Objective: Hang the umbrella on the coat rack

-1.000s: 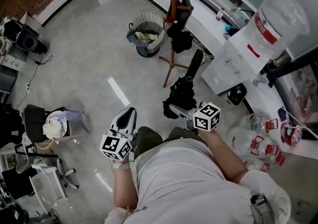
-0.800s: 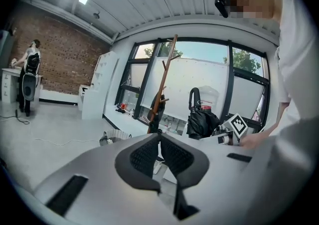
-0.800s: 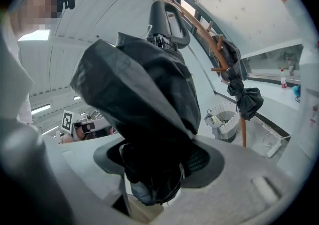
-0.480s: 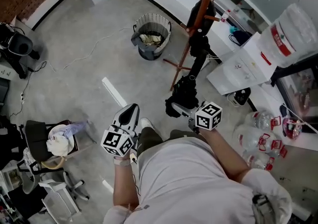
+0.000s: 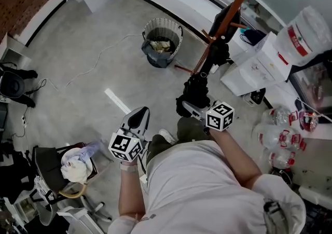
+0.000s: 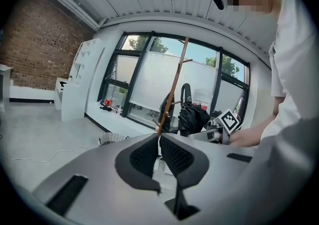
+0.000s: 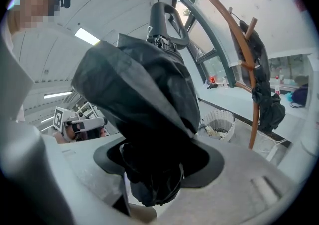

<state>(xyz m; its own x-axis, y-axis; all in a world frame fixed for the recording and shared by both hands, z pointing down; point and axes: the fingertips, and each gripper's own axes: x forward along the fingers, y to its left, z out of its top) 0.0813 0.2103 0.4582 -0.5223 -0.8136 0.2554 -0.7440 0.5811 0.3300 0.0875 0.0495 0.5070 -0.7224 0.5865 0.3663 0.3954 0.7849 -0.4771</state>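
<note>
Carried nearer coat rack (image 5: 228, 17), upper right: black umbrella (image 5: 197, 90), clamped in right gripper (image 5: 191, 109); left gripper (image 5: 139, 120) closed, empty; hanging pending.

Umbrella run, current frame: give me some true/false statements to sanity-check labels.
1. The right gripper has its jaws clamped on the black folded umbrella. True.
2. The umbrella hangs from a peg of the coat rack. False: it is held in the right gripper, and its handle is not on any peg.
3. The left gripper grips the rack's pole. False: its jaws are together with nothing between them, and the rack stands beyond them.
4. A waste basket stands on the floor near the rack. True.
</note>
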